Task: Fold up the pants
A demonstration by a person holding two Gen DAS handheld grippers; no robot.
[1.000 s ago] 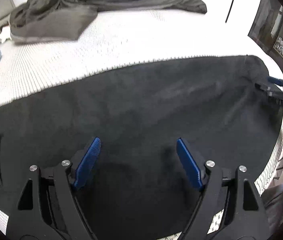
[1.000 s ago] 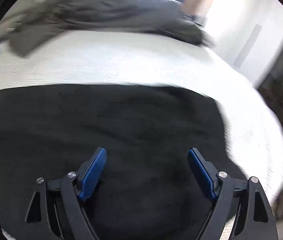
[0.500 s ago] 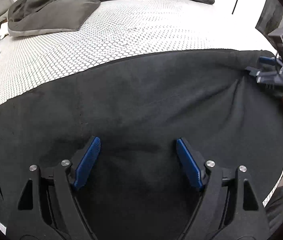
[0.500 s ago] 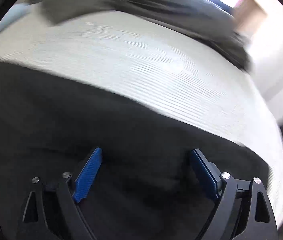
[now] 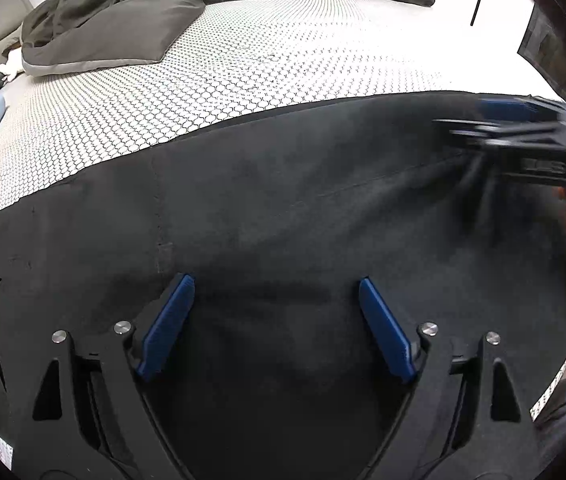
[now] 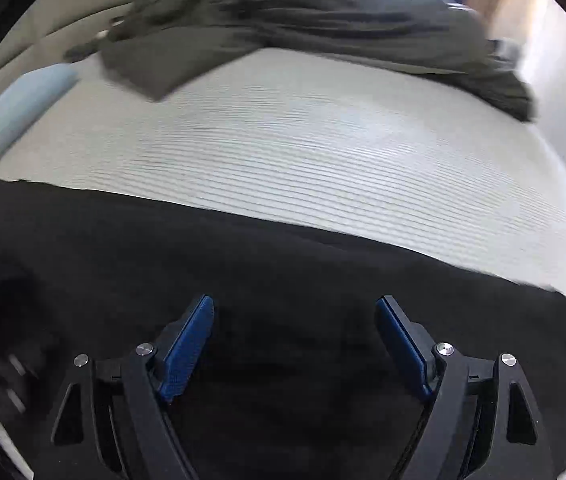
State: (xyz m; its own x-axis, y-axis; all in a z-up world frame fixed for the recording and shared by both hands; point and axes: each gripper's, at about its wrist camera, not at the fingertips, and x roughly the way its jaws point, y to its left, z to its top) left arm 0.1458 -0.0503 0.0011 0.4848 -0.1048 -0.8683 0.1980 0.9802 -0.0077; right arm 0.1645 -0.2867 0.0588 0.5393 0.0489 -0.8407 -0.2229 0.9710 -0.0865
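Black pants [image 5: 283, 208] spread flat on a bed [image 5: 243, 92], with both tools poised open above the cloth.

The pants look soft, limp and light, likely a napped, grippy fabric that drapes and creases rather than holding shape; a firm pinch at an edge, hem or waistband, through all layers, should carry a fold best. The left tool [image 5: 275, 320] hangs over mid-fabric, its jaws opening wide, blue pads [image 5: 167, 324] apart and pressing on nothing. The right tool [image 6: 295, 344], seen blurred at the right of the left view [image 5: 515, 136], is beginning to close over the pants' right end, nothing yet pinched. A rumpled grey duvet [image 5: 131, 20] lies well apart at the far end of the bed.
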